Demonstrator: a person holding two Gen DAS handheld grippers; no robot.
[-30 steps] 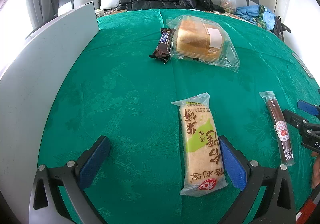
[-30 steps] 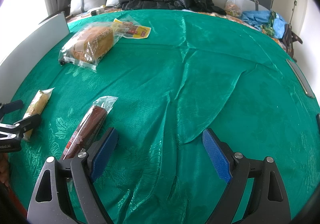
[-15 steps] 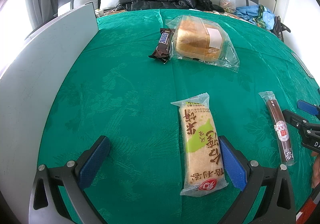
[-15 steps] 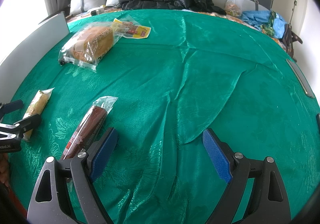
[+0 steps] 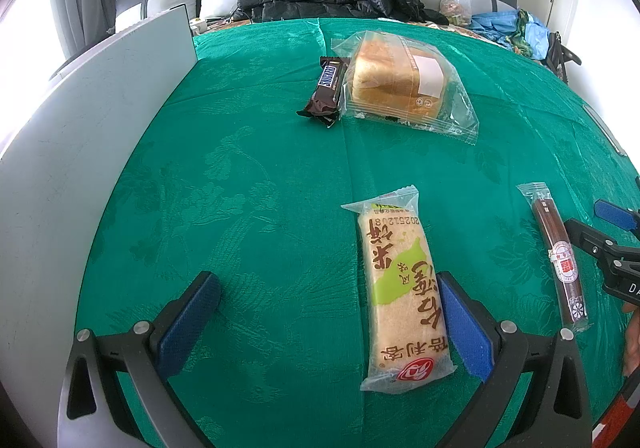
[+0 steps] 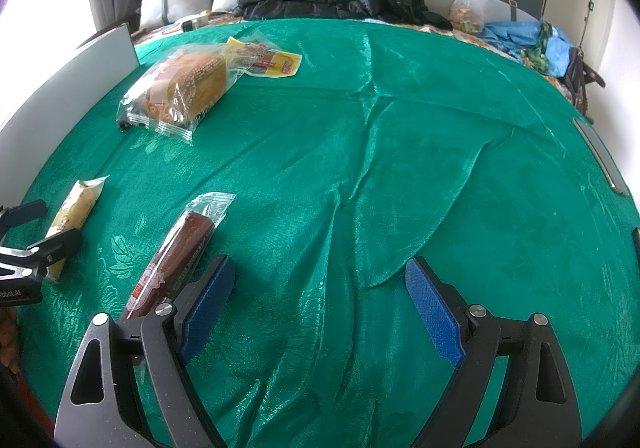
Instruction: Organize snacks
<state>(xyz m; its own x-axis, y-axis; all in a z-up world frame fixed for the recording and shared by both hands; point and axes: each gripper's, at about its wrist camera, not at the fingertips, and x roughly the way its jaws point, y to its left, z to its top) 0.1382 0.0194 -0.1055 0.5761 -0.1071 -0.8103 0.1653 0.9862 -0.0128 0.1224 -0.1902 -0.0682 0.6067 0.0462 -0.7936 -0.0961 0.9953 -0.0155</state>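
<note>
While both claws gape, rice cake (image 5: 402,288) lies inside left claw (image 5: 328,320).

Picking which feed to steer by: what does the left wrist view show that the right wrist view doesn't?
Left wrist only: the chocolate bar beside the bagged bread loaf, and the cake's printed face.

Right wrist only: the yellow wrapper behind the bread, and the creased cloth on the right.

Both: the green tablecloth, bread, rice cake pack, sausage stick, white board, and the left gripper and right gripper, jaws open and empty.
</note>
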